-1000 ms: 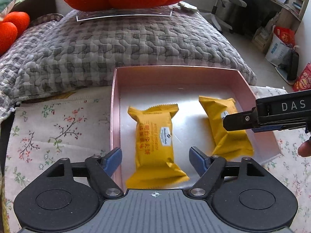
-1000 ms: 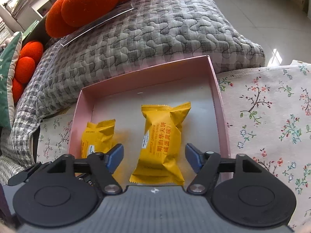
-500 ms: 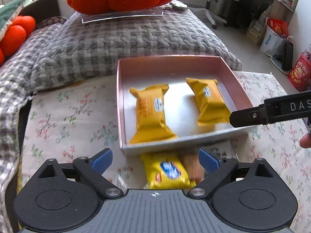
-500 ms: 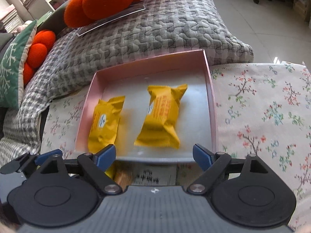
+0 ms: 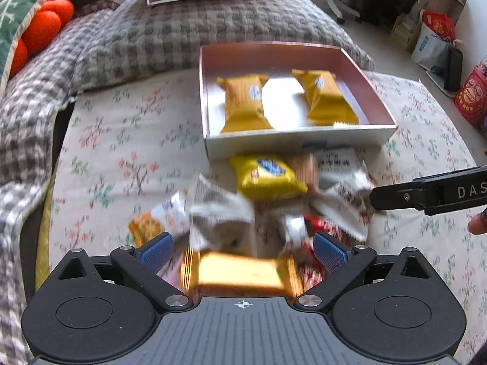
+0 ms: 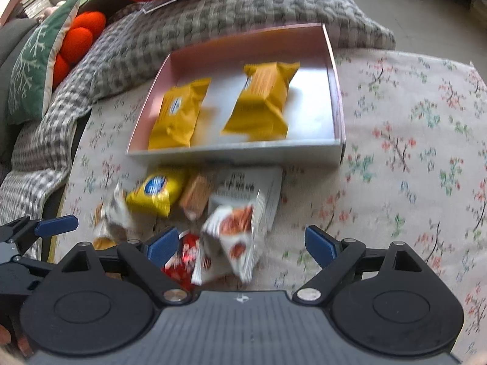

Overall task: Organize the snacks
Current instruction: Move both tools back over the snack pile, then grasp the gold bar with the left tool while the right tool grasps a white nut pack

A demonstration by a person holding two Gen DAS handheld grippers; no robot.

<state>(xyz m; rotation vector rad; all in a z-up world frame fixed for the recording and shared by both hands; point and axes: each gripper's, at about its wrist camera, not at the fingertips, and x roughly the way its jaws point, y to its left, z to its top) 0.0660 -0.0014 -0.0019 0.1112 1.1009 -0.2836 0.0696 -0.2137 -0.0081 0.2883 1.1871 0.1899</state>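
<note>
Both grippers are tilting steeply down over the floral cloth (image 6: 411, 121), side by side, aimed toward the far pink box (image 5: 362, 76). Left gripper (image 5: 243, 248) is hanging over the near end of the snack pile (image 5: 274, 206), jaws spread wide, having just been opening; blurred packets are lying below between the blue pads (image 5: 156, 248), none pinched. An orange-gold bar (image 5: 240, 269) is lying crosswise right under the jaws. Right gripper (image 6: 240, 243) is standing wide too, jaws just been opening; a white packet with a red-brown print (image 6: 234, 237) and a red wrapper (image 6: 185, 255) are sitting below its left pad, not gripped. In the left wrist view the right gripper's black finger (image 5: 426, 193) is reaching in from the right edge, with a fingertip (image 5: 478, 223) below it. Two yellow packets (image 5: 243, 103) (image 5: 327, 97) are lying lengthwise in the box, apart. A yellow packet with a blue oval (image 5: 268, 176) is lying just near of the box's front wall. Grey checked quilt (image 5: 182, 30) is lying far of the box.
</note>
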